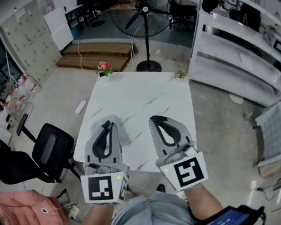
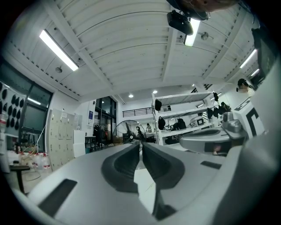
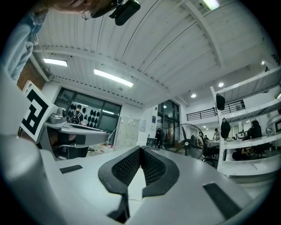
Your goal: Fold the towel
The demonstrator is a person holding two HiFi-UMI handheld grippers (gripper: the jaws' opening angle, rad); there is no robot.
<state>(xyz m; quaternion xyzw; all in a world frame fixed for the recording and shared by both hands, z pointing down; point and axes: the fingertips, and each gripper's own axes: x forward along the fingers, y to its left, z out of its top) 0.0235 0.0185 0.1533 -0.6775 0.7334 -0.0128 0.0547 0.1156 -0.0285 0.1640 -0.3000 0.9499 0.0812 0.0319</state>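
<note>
No towel shows in any view. In the head view both grippers are held level over the near edge of a white marble-patterned table (image 1: 141, 93), pointing away from me. My left gripper (image 1: 109, 123) has its jaws together with nothing between them. My right gripper (image 1: 155, 118) is shut and empty too. In the left gripper view the left gripper (image 2: 141, 143) shows only a thin slit between its dark pads (image 2: 125, 165), with the bare tabletop below. In the right gripper view the right gripper (image 3: 140, 149) has its ribbed pads (image 3: 127, 167) meeting at the tip.
A small pot of pink flowers (image 1: 104, 68) and a small green plant (image 1: 180, 74) stand at the table's far corners. A floor fan (image 1: 146, 38) stands beyond. A black office chair (image 1: 48, 149) is at the left, white shelving (image 1: 239, 49) at the right.
</note>
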